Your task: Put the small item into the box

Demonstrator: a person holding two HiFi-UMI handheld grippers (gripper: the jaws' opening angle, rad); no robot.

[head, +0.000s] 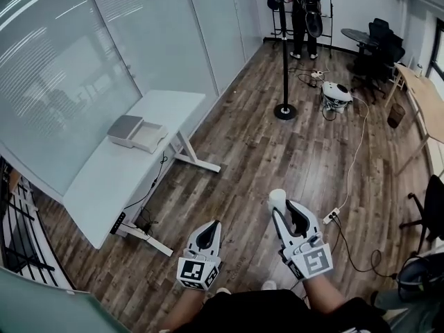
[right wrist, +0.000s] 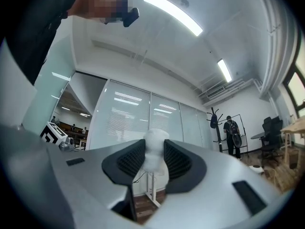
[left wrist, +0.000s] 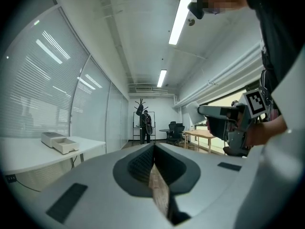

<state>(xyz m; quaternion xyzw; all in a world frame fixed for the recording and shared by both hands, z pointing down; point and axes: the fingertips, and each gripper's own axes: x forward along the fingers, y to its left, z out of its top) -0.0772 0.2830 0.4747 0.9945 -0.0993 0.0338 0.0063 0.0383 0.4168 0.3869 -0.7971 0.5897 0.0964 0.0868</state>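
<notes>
A small white item (head: 277, 198) is pinched between the fingers of my right gripper (head: 278, 209), held in the air over the wooden floor. In the right gripper view the white item (right wrist: 155, 151) fills the gap of the right gripper (right wrist: 155, 160), with both pads against it. My left gripper (head: 210, 226) hangs beside it to the left, shut with nothing in it; its jaws meet in the left gripper view (left wrist: 153, 150). The open grey-and-white box (head: 137, 132) lies on the white table (head: 104, 179), far to the left of both grippers, and the box (left wrist: 59, 142) also shows at the left.
A black coat stand (head: 284, 47) rises mid-room, with a person (head: 304, 12) behind it. A white device (head: 336, 92) and a cable to a power strip (head: 331, 216) lie on the floor. Office chairs (head: 378, 44) and a wooden desk (head: 423, 96) line the right side.
</notes>
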